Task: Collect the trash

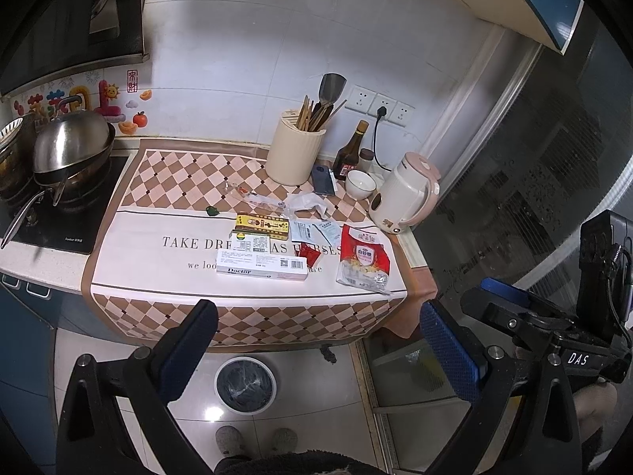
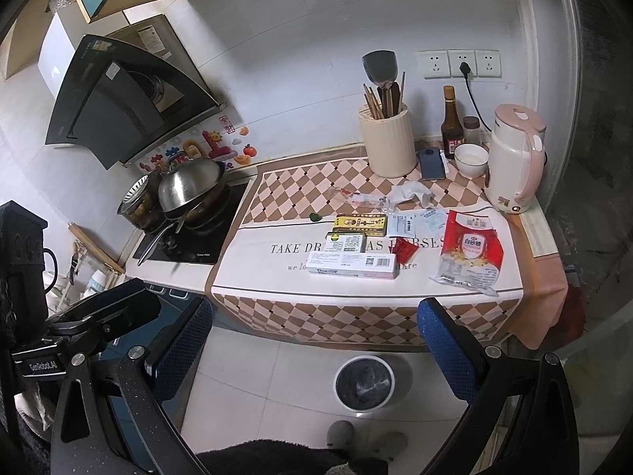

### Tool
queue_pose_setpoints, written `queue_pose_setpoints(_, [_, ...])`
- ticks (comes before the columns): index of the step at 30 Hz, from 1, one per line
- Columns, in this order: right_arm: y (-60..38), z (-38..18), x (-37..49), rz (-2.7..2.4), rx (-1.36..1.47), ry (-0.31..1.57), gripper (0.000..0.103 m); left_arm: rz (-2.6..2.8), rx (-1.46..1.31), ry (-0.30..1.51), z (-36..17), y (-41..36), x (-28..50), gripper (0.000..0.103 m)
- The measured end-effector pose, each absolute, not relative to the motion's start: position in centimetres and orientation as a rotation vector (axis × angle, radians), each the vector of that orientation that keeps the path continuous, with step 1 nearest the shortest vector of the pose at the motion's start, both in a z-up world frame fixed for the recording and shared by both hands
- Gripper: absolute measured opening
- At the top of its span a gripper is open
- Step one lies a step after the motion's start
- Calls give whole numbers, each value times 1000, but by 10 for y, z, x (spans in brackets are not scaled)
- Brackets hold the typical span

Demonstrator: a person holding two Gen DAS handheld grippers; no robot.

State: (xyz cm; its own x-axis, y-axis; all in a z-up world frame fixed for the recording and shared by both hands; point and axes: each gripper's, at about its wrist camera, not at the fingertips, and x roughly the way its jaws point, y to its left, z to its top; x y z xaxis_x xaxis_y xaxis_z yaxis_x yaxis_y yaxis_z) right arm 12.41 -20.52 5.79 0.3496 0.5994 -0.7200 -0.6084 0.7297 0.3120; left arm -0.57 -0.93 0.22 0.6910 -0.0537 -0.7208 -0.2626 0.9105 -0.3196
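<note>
Cool, even indoor light, soft shadows, floor-tile glare, heavy fisheye edge vignetting.

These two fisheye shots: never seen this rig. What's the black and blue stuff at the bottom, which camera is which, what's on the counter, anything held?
There is no robot arm. A person holds a two-finger gripper in each hand, with a camera on each looking forward along its fingers. One picture comes from the left gripper, the other from the right gripper. The blue pads at the bottom are the fingers. Both are open and hold nothing.

On the counter's checkered cloth lies the trash: a long white box, a green and white box, a yellow box, a red and clear bag, a small red packet, white sachets and crumpled plastic. A kettle, a utensil holder and a phone stand behind. The bin sits on the floor below.
</note>
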Motion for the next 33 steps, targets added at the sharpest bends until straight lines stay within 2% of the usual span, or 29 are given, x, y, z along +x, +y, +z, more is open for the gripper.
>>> queue_pose_setpoints(23, [-198, 55, 116, 752, 30, 927, 103, 205, -362, 822, -10, 1, -9, 103])
queue_pose_setpoints(28, [-193, 39, 131, 534, 20, 905, 103, 466, -224, 884, -47, 31, 38, 103])
queue_pose_setpoints(33, [-188, -7, 185, 302, 0, 928, 103, 490, -390, 1064, -116, 72, 102, 103])
